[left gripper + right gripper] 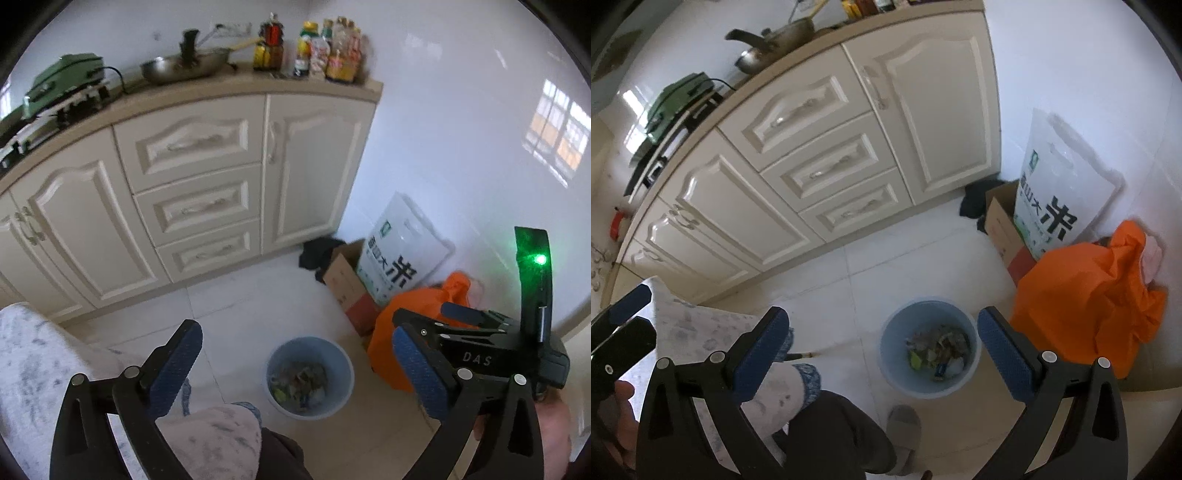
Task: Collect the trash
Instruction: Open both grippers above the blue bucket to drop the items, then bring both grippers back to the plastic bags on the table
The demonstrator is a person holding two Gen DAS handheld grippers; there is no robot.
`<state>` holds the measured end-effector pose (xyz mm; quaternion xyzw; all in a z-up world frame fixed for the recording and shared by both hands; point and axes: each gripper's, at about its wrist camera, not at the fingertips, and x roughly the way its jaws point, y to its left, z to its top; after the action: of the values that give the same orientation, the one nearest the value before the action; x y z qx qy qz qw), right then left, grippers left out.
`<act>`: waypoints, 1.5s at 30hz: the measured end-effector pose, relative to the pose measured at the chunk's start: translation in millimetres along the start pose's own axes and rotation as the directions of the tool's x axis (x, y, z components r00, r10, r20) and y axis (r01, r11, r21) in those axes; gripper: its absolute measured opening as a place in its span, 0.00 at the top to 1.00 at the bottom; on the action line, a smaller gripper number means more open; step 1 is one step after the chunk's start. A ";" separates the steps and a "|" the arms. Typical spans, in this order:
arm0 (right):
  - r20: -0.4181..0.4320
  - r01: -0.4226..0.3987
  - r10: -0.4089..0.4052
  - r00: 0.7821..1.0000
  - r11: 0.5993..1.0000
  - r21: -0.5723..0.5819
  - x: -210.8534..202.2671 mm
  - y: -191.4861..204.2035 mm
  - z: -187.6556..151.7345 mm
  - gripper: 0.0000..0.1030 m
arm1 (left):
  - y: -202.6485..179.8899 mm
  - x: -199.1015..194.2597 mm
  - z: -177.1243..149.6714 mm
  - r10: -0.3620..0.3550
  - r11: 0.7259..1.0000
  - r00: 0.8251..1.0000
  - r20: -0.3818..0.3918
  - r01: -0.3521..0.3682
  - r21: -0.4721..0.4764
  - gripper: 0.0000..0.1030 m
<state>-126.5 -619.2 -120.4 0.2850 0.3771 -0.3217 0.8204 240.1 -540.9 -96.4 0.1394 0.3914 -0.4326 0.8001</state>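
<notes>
The left gripper has its blue fingers spread wide apart, and nothing is between them. They touch nothing. In the left wrist view, the blue trash bin sits on the white floor in the lower middle of the frame, seen in the gap between the fingers. The bin has mixed trash inside it.

The right gripper is also wide open. Its blue fingers hold nothing and touch nothing. In the right wrist view, the bin is in the lower middle, close to the right-side finger. The trash in it looks like scraps and bits of paper.

An orange bag lies on the floor to the right of the bin. Behind it, a white rice bag leans on the wall beside a cardboard box. Cream cabinets fill the upper left, with a wok and bottles on the counter above them.

At the bottom, the person's dark trouser leg and a grey slipper show near the bin.
</notes>
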 end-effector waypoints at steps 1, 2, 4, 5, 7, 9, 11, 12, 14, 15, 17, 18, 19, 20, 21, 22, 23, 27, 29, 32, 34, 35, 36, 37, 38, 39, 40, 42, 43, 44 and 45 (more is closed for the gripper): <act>0.000 0.000 0.000 1.000 1.000 0.000 0.0 0.0 0.0 0.00 | 7.0 -11.5 -9.6 0.002 1.000 1.000 0.010 -0.002 -0.004 0.01; 0.006 -0.003 0.003 1.000 1.000 -0.009 -3.2 4.8 0.6 0.00 | 10.4 -20.4 -14.6 0.002 1.000 1.000 0.022 -0.002 -0.011 0.01; 0.017 -0.010 0.010 1.000 1.000 -0.023 -9.8 14.2 2.0 0.00 | 15.6 -39.8 -27.0 0.007 1.000 0.999 0.042 -0.006 -0.025 0.01; 0.023 -0.013 0.014 1.000 0.999 -0.029 -13.2 18.9 2.6 0.00 | 18.1 -47.0 -31.8 0.011 0.999 0.999 0.051 -0.010 -0.032 0.01; 0.039 -0.019 0.021 0.999 0.999 -0.049 -22.1 31.4 4.8 0.00 | 22.9 -64.3 -36.8 0.018 0.999 0.997 0.075 -0.015 -0.048 0.01; 0.053 -0.031 0.034 0.998 0.997 -0.068 -31.4 45.2 6.5 0.00 | 37.1 -100.5 -57.1 0.026 0.998 0.995 0.095 -0.020 -0.062 0.01; 0.065 -0.038 0.044 0.997 0.995 -0.088 -39.2 57.1 7.2 0.00 | 48.7 -130.0 -72.0 0.042 0.996 0.992 0.121 -0.032 -0.082 0.01; 0.071 -0.042 0.049 0.996 0.994 -0.102 -43.7 65.2 7.5 0.00 | 53.7 -143.5 -79.0 0.048 0.995 0.990 0.135 -0.035 -0.093 0.01; 0.085 -0.055 0.067 0.994 0.990 -0.133 -53.0 82.9 8.1 0.00 | 63.8 -173.1 -93.7 0.062 0.992 0.984 0.165 -0.042 -0.122 0.01; 0.094 -0.061 0.076 0.993 0.987 -0.148 -57.8 92.4 8.6 0.00 | 68.4 -184.7 -100.1 0.068 0.990 0.982 0.179 -0.044 -0.135 0.01; 0.111 -0.075 0.096 0.989 0.980 -0.184 -67.9 113.1 9.3 0.00 | 80.4 -216.3 -117.5 0.093 0.985 0.973 0.213 -0.058 -0.164 0.01; 0.118 -0.083 0.109 0.987 0.976 -0.203 -72.2 123.0 9.2 0.00 | 85.1 -227.4 -123.9 0.111 0.982 0.968 0.227 -0.071 -0.177 0.01; 0.129 -0.096 0.128 0.983 0.969 -0.228 -78.5 137.4 8.7 0.00 | 89.8 -239.2 -131.4 0.127 0.978 0.963 0.237 -0.082 -0.190 0.01; 0.136 -0.106 0.143 0.980 0.963 -0.246 -82.8 147.4 7.7 0.00 | 93.5 -249.4 -138.4 0.135 0.976 0.960 0.246 -0.086 -0.201 0.01; 0.139 -0.113 0.153 0.978 0.959 -0.259 -85.5 154.7 6.8 0.00 | 95.9 -259.8 -146.2 0.143 0.973 0.956 0.256 -0.088 -0.213 0.01; 0.143 -0.126 0.171 0.975 0.951 -0.282 -89.8 167.6 5.8 0.00 | 99.8 -272.3 -155.9 0.158 0.968 0.950 0.269 -0.095 -0.232 0.01; 0.146 -0.134 0.184 0.972 0.945 -0.298 -92.5 177.0 4.9 0.00 | 102.6 -281.9 -163.0 0.172 0.964 0.945 0.279 -0.104 -0.244 0.01; 0.154 -0.179 0.253 0.955 0.908 -0.380 -105.9 222.6 -0.3 0.00 | 112.2 -324.2 -196.8 0.263 0.940 0.916 0.303 -0.174 -0.293 0.01; 0.155 -0.194 0.277 0.948 0.891 -0.410 -110.2 239.6 -3.6 0.00 | 112.6 -341.2 -209.0 0.304 0.926 0.902 0.306 -0.204 -0.318 0.01; 0.143 -0.224 0.323 0.936 0.855 -0.468 -115.5 272.1 -11.6 0.00 | 113.9 -369.2 -228.8 0.355 0.903 0.879 0.318 -0.236 -0.358 0.01; 0.136 -0.243 0.353 0.926 0.830 -0.502 -118.6 293.2 -17.7 0.00 | 113.3 -387.3 -241.2 0.392 0.887 0.862 0.320 -0.261 -0.382 0.01; 0.131 -0.252 0.365 0.922 0.821 -0.513 -119.5 300.8 -20.1 0.00 | 114.2 -396.1 -248.2 0.410 0.877 0.853 0.322 -0.272 -0.396 0.01; 0.114 -0.275 0.394 0.912 0.794 -0.542 -121.7 320.4 -26.4 0.00 | 113.7 -402.3 -252.3 0.423 0.870 0.847 0.322 -0.280 -0.406 0.01; 0.114 -0.275 0.394 0.912 0.794 -0.542 -121.7 320.4 -26.4 0.00 | 113.5 -409.6 -258.6 0.437 0.861 0.840 0.322 -0.287 -0.421 0.01; 0.109 -0.281 0.403 0.908 0.783 -0.554 -123.3 327.8 -29.4 0.00 | 112.1 -417.0 -266.0 0.452 0.851 0.832 0.322 -0.295 -0.434 0.01; 0.102 -0.289 0.413 0.905 0.772 -0.566 -124.4 336.1 -33.8 0.00 | 111.1 -422.6 -271.9 0.470 0.841 0.823 0.319 -0.307 -0.446 0.01; 0.088 -0.302 0.428 0.899 0.754 -0.583 -125.6 346.5 -39.4 0.00 | 111.8 -428.2 -278.4 0.489 0.829 0.814 0.312 -0.323 -0.456 0.01; 0.064 -0.320 0.452 0.890 0.719 -0.617 -126.8 365.9 -50.3 0.00 | 111.1 -439.0 -292.8 0.527 0.805 0.796 0.297 -0.356 -0.474 0.01; 0.058 -0.323 0.458 0.887 0.706 -0.631 -126.4 373.6 -54.3 0.00 | 110.6 -438.1 -294.7 0.542 0.796 0.790 0.288 -0.372 -0.478 0.01; 0.050 -0.326 0.463 0.885 0.692 -0.644 -125.7 381.4 -58.4 0.00 | 111.1 -441.0 -298.7 0.553 0.787 0.785 0.278 -0.383 -0.484 0.01; 0.034 -0.331 0.467 0.883 0.673 -0.662 -123.2 393.1 -63.9 0.00 | 112.4 -445.0 -307.4 0.569 0.773 0.780 0.262 -0.398 -0.494 0.01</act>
<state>75.0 -287.4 31.4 0.0307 0.3070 -0.0130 0.9511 32.6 -42.7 21.7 -0.0252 0.2522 -0.1332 0.9581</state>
